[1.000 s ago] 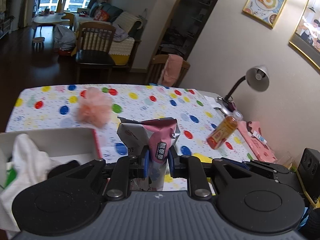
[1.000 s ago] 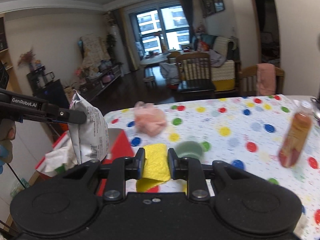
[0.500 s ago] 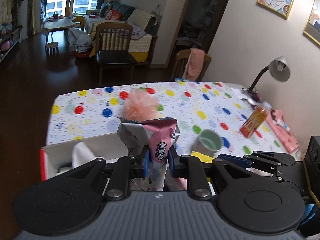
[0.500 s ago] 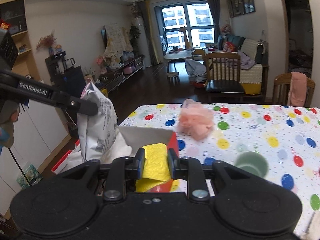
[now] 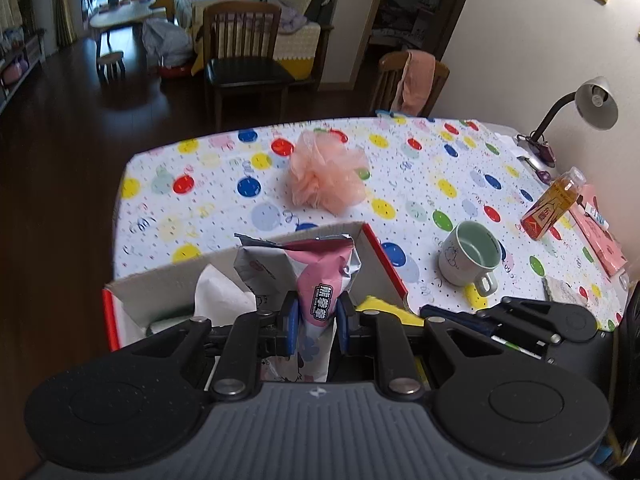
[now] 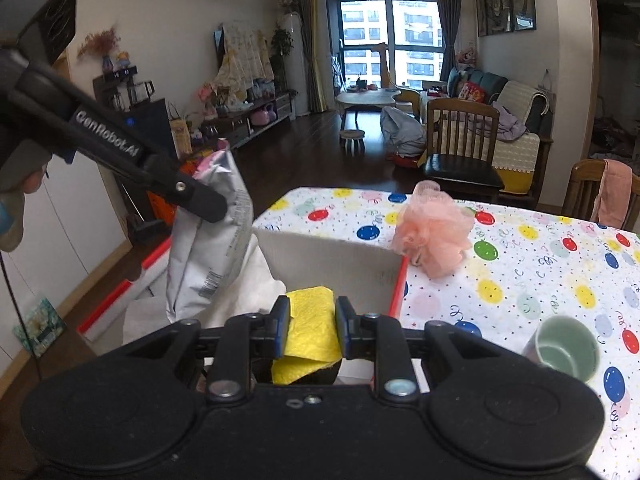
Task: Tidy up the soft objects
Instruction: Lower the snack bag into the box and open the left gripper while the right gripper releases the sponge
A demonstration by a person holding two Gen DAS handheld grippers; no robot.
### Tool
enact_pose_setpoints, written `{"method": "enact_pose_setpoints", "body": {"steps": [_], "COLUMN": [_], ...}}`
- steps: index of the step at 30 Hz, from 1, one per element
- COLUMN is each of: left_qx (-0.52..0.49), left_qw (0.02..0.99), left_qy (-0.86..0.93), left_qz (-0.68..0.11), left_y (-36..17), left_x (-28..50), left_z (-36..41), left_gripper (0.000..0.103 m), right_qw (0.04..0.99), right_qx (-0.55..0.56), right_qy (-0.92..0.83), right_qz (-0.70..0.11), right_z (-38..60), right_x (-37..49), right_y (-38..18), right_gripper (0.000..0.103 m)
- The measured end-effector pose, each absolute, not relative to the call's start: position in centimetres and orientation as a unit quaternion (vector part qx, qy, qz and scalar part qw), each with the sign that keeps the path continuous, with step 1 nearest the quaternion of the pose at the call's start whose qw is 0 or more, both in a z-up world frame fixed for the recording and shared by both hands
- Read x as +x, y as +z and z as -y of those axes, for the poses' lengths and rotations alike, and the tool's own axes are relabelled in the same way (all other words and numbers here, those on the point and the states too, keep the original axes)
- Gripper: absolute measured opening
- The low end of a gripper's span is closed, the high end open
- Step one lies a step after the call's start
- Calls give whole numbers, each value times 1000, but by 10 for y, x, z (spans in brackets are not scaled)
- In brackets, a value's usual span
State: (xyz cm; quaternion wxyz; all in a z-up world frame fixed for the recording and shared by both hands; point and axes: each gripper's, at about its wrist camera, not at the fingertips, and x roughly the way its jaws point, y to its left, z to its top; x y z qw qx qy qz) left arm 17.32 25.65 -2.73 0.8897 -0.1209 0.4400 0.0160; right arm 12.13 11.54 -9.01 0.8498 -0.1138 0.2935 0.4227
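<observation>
**Both tongs loaded over the box**

The left gripper [image 5: 316, 318] pinches a pink snack pouch [image 5: 310, 276]; the right gripper [image 6: 311, 330] pinches a yellow sponge [image 6: 314, 320]. Both hang above the red-edged cardboard box [image 5: 376, 264], which a second ago lay off to the side. The peach bath pouf [image 5: 328, 178] sits beyond it, with free tablecloth [image 5: 192, 208] around.
</observation>
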Motion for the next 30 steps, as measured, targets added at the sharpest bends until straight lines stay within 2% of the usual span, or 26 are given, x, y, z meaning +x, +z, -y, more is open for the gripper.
{"method": "enact_pose_setpoints", "body": {"steps": [18, 30], "left_qx": [-97, -66], "left_qw": [876, 862], "left_qy": [15, 33], "left_qz": [-472, -502], "left_y": [-91, -124], "left_x": [234, 266], "left_z": [-234, -219], "left_gripper": [19, 19], "right_qw": [845, 832], "right_qx": [-174, -183], "right_qy": [402, 405], "right_qz": [-306, -333], "right_z": [-147, -146], "right_x": [112, 109], "right_y": [-123, -128], "right_gripper": [23, 30]}}
